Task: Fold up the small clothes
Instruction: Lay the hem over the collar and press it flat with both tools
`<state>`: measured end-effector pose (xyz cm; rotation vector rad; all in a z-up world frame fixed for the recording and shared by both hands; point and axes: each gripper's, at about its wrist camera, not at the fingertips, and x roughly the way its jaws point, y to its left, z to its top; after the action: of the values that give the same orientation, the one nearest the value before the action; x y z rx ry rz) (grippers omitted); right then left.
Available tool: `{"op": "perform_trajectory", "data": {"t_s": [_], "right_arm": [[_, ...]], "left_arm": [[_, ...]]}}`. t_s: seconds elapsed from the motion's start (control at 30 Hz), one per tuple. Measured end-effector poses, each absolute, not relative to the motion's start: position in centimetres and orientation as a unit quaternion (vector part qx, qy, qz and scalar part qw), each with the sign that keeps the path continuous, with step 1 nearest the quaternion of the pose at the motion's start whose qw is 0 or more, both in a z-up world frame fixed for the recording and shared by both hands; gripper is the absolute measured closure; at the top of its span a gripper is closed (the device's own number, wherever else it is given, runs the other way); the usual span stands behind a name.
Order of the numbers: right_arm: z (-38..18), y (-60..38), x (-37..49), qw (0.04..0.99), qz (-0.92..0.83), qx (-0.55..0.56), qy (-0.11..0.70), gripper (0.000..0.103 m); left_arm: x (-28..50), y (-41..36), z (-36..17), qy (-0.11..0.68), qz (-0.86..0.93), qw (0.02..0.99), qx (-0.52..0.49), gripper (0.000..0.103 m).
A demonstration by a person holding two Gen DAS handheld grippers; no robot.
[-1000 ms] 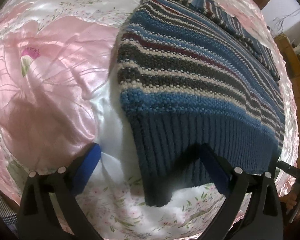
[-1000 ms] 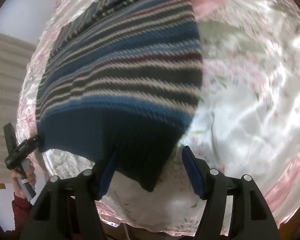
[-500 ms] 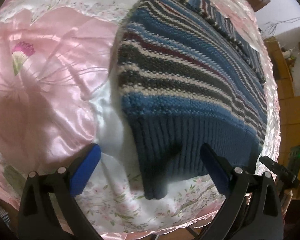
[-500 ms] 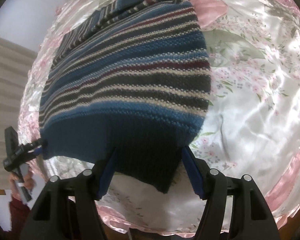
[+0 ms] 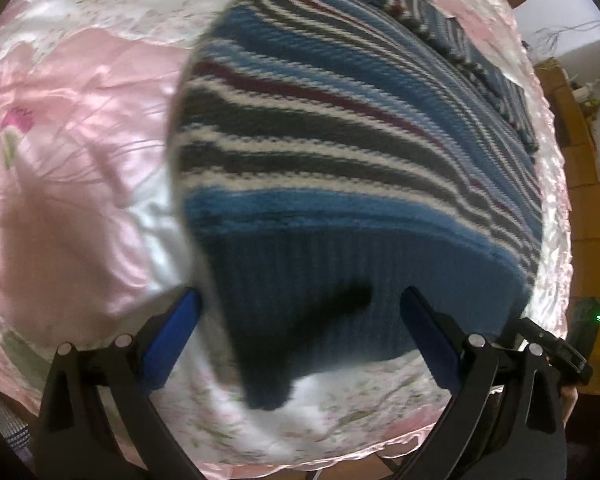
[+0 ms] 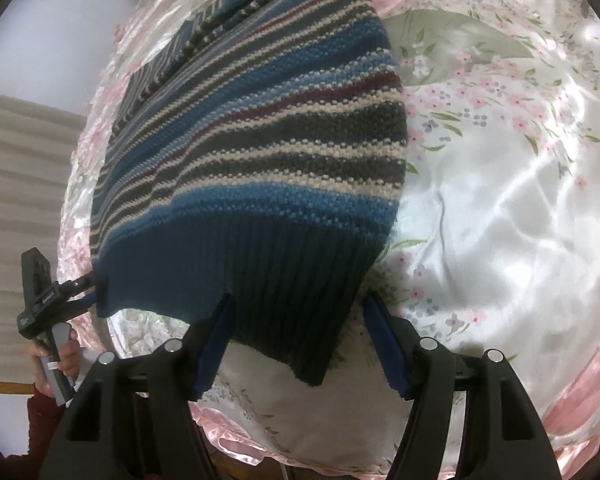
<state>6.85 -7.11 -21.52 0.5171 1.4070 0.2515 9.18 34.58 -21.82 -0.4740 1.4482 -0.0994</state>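
Left wrist view: the left gripper (image 5: 298,322) is spread wide, its blue pads either side of the sweater (image 5: 340,152) hem, whose near corner droops between and below them. That view is blurred, so I cannot tell whether either pad touches the knit. At 3 o'clock the other gripper (image 5: 548,344) shows at the hem's far corner.

Right wrist view: the right gripper (image 6: 296,342) is likewise spread, with the ribbed hem (image 6: 284,280) sagging between its pads, the left pad close against the ribbing. At 9 o'clock the left gripper's tips sit at the opposite hem corner, held by a hand (image 6: 60,356); whether they pinch the cloth is too small to tell.

Beyond the pads, the sweater runs toward 12 o'clock, lying over a bed covered in a shiny floral quilt (image 6: 500,200), its sleeves bunched at the far end.

My judgement: the knit is thick, soft and fairly heavy for its size, so it will sag and stretch if lifted by one point. The ribbed band is the firmest part and the best hold, one corner per gripper, taken deep enough that the stitches do not pull through. The satin under it looks slippery, so the sweater may slide when dragged rather than fold cleanly; lifting the hem and carrying it over toward the shoulders seems safer.
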Motion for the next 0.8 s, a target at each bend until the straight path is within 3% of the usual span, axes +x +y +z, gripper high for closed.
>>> {"op": "perform_trajectory", "data": {"t_s": [0.1, 0.13, 0.27, 0.33, 0.4, 0.8], "right_arm": [[-21.6, -6.8, 7.2, 0.720, 0.127, 0.223, 0.644, 0.035], [-21.7, -6.7, 7.3, 0.718, 0.129, 0.221, 0.647, 0.035], [-21.8, -6.4, 7.7, 0.721, 0.127, 0.199, 0.652, 0.067], [-21.6, -6.5, 7.7, 0.719, 0.137, 0.211, 0.648, 0.088], [-21.3, -6.6, 7.8, 0.719, 0.145, 0.218, 0.644, 0.092], [-14.9, -8.7, 10.6, 0.735, 0.199, 0.283, 0.584, 0.093]], "left_arm": [[8.9, 34.4, -22.1, 0.651, -0.040, 0.727, -0.215, 0.009], [8.8, 34.5, -22.1, 0.651, -0.032, 0.729, -0.211, 0.025], [8.2, 35.6, -21.7, 0.647, -0.027, 0.733, -0.208, 0.059], [8.1, 36.1, -21.5, 0.645, -0.040, 0.728, -0.228, 0.083], [8.3, 36.2, -21.2, 0.643, -0.043, 0.728, -0.235, 0.092], [11.4, 36.8, -14.9, 0.578, -0.088, 0.764, -0.274, 0.095]]}}
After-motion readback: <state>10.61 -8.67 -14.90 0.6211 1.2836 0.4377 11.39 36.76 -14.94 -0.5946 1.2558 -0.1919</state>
